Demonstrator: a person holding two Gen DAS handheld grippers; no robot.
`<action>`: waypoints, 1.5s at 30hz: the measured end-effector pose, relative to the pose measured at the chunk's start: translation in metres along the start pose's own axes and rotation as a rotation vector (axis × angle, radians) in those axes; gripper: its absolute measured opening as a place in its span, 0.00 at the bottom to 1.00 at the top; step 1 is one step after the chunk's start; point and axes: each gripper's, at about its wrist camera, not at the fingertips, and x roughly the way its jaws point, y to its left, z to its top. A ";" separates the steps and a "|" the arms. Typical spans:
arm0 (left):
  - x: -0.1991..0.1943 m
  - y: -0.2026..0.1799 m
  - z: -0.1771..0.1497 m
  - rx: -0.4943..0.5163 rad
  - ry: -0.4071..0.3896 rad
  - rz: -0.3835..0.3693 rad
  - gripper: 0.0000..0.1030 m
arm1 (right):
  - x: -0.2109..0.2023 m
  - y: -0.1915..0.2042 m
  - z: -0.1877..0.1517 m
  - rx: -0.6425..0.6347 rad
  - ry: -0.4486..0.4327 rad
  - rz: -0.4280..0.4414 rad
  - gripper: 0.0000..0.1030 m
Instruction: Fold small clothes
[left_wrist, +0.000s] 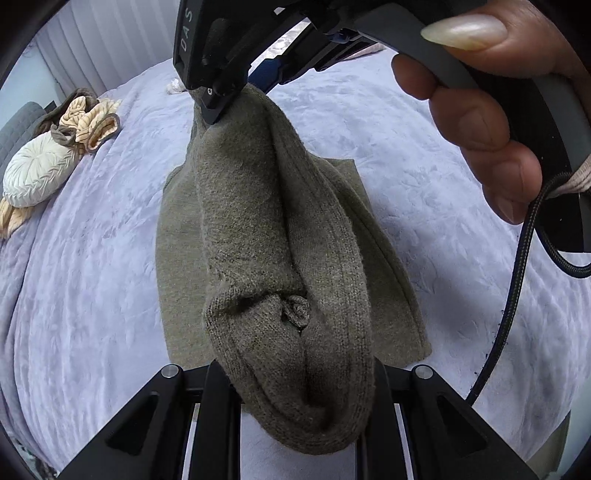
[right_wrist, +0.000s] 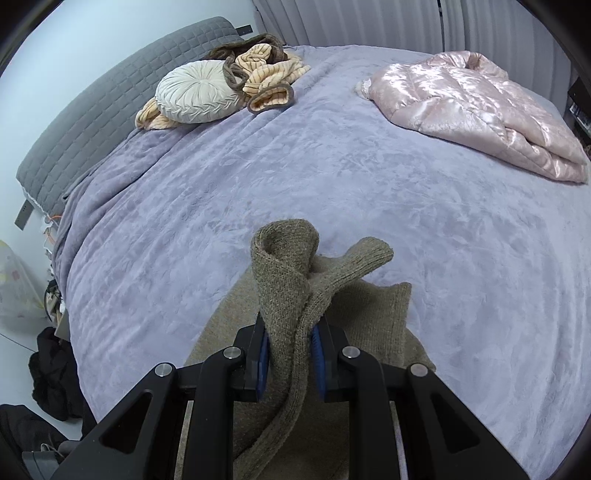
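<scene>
Lavender plush bedding (right_wrist: 332, 177) fills the scene, with a grey quilted headboard (right_wrist: 110, 103) far ahead and left of the right claw (right_wrist: 290, 358). That claw's jaws are clamped on a bunched fold of an olive knit garment (right_wrist: 291, 295), which rises between its blue pads (right_wrist: 317, 354) and curls over just beyond them; the rest lies flat on the bedding beneath. The left claw (left_wrist: 295, 398) is pinching the same garment's thick knit edge, and the cloth stretches up ahead to the right claw, held by a hand (left_wrist: 491, 122). A round white cushion (right_wrist: 195, 92) and a pink quilted jacket (right_wrist: 472, 110) lie well beyond.
</scene>
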 end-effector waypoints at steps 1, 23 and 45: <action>0.003 -0.007 0.001 0.015 0.005 0.015 0.18 | 0.001 -0.008 -0.004 0.015 -0.008 0.011 0.21; 0.055 -0.075 0.001 0.204 0.058 0.177 0.33 | 0.044 -0.121 -0.075 0.324 -0.048 0.146 0.26; 0.006 0.080 -0.047 -0.205 -0.024 -0.257 0.79 | -0.038 0.004 -0.183 0.222 -0.134 -0.053 0.75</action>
